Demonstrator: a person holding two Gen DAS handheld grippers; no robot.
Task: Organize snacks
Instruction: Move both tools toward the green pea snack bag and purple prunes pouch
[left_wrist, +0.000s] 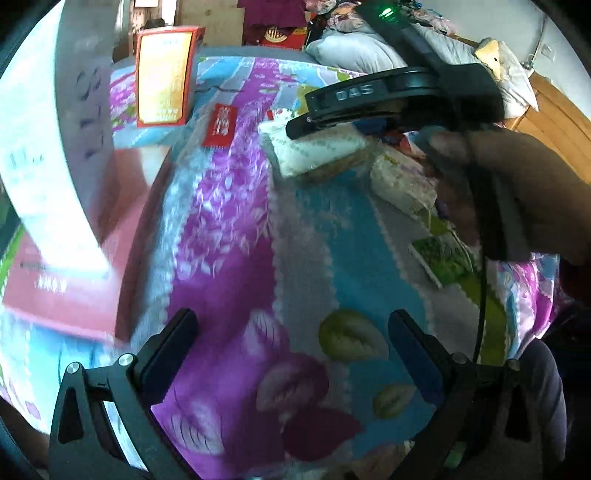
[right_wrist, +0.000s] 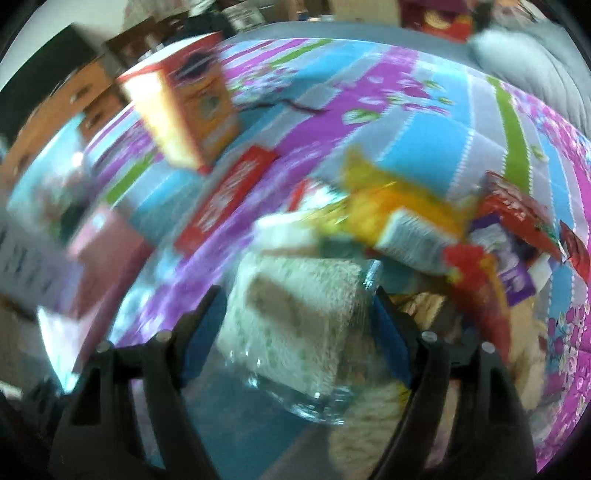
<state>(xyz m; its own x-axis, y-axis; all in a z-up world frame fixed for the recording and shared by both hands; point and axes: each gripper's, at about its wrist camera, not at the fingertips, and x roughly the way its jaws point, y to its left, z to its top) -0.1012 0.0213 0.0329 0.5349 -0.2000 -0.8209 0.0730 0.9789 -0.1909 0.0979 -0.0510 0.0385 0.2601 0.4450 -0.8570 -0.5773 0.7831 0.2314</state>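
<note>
Snack pack (right_wrist: 295, 314), white with green print inside a clear wrapper, lodged between the fingers of the right gripper (right_wrist: 299, 295), nearer the camera than the red-and-gold box (right_wrist: 184, 107) and off to its right. Blue pads pressed against the wrapper on both sides, so jaws partly closed and clamped on the pack rather than gaping. Heavily blurred in the right wrist view, so exact contact on the right pad hard to judge. Seen from the left wrist view as well: one black finger laid across the top of that same pack, with a person's hand (left_wrist: 517, 177) wrapped around the gripper's handle. Further right of the red-and-gold box, just beyond the held pack, a heap of other snacks: yellow bag (right_wrist: 373, 192), red wrappers (right_wrist: 517, 210), purple packet (right_wrist: 513, 273). Second white pack (left_wrist: 402, 184) and green packet (left_wrist: 443, 258) lying near that hand, also right of the box and closer to the camera. Flat red packet (left_wrist: 220, 125) just in front of the red-and-gold box, slightly to its right. Everything resting on a flowered bedspread (left_wrist: 229, 221), the box standing upright at its far side. Left gripper (left_wrist: 291, 317) spread wide, nothing between its fingers, only bedspread below, well apart from the held pack. Pink box (left_wrist: 74, 295) left of the red-and-gold box and nearer, with a white sheet (left_wrist: 48, 147) rising above it
</note>
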